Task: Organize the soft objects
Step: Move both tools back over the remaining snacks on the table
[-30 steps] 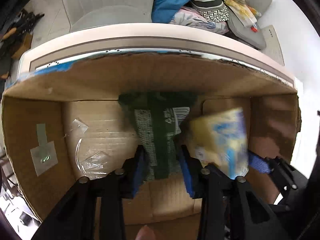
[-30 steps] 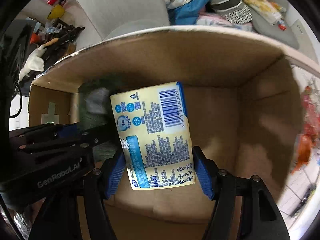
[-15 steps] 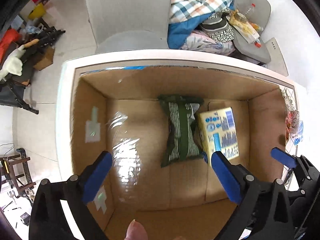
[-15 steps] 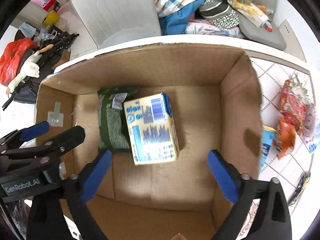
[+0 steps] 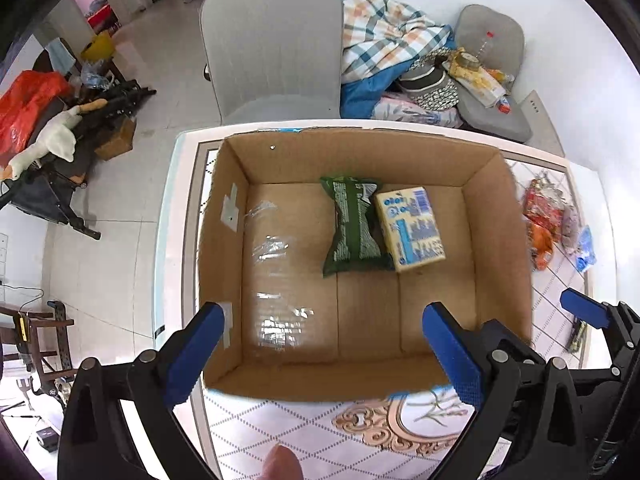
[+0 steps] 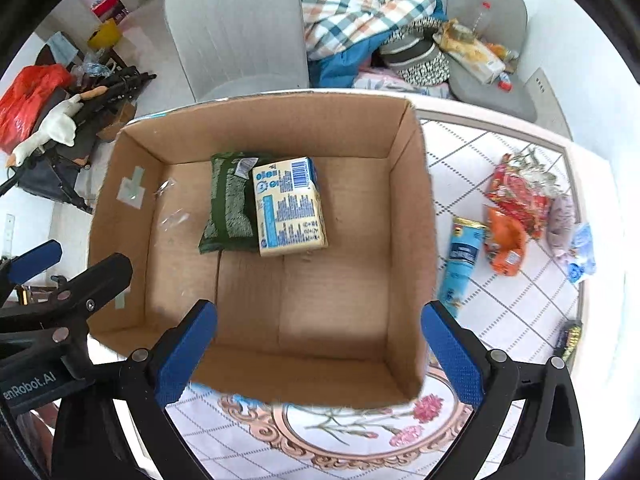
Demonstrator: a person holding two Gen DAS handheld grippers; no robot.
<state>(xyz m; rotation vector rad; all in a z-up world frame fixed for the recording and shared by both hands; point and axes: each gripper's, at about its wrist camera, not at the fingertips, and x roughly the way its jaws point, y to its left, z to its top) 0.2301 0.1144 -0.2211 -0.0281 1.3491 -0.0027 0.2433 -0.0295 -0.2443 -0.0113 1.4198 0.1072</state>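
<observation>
An open cardboard box stands on the table. Inside it lie a green soft packet and, touching its right side, a yellow-and-blue tissue pack. My left gripper is open and empty, above the box's near wall. My right gripper is open and empty, above the same wall. Loose soft packets lie on the table right of the box: a red one, an orange one and a blue tube.
A patterned tablecloth covers the table. A grey chair stands behind the box. A pile of clothes and a second grey chair are at the back right. Clutter and a toy goose lie on the floor at left.
Both grippers let go of their packs inside the box, opened wide, and pulled up and back out of it. The green packet and tissue pack now lie on the box floor.
</observation>
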